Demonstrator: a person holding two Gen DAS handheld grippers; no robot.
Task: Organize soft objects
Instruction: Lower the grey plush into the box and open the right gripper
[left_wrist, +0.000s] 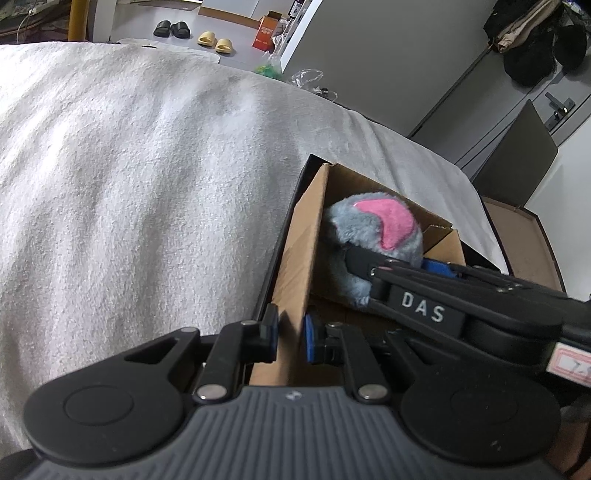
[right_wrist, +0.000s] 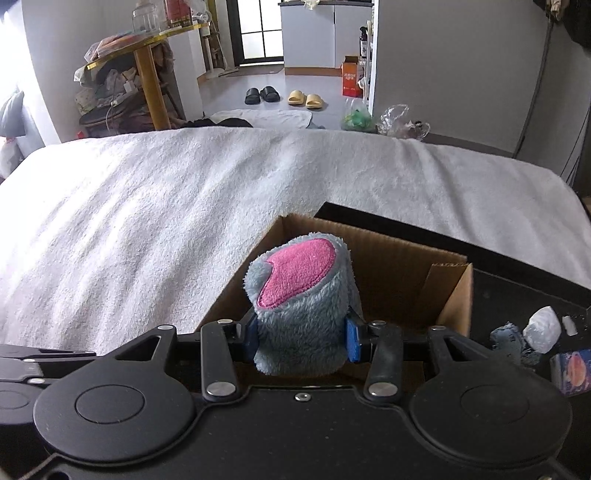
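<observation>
A grey plush toy (right_wrist: 303, 302) with a pink patch is pinched between the blue pads of my right gripper (right_wrist: 301, 338), held over the open cardboard box (right_wrist: 399, 254). In the left wrist view the same plush toy (left_wrist: 376, 236) sits inside the box with the right gripper's fingers (left_wrist: 365, 266) on it. My left gripper (left_wrist: 290, 338) is shut on the left wall of the cardboard box (left_wrist: 299, 258), one pad on each side of the wall.
The box stands on a black surface (right_wrist: 517, 295) beside a white towel-covered bed (right_wrist: 166, 206). Small items, a white lump (right_wrist: 541, 328) and a printed packet (right_wrist: 570, 371), lie at the right. Slippers (right_wrist: 304, 99) and an orange carton (right_wrist: 351, 79) are on the floor beyond.
</observation>
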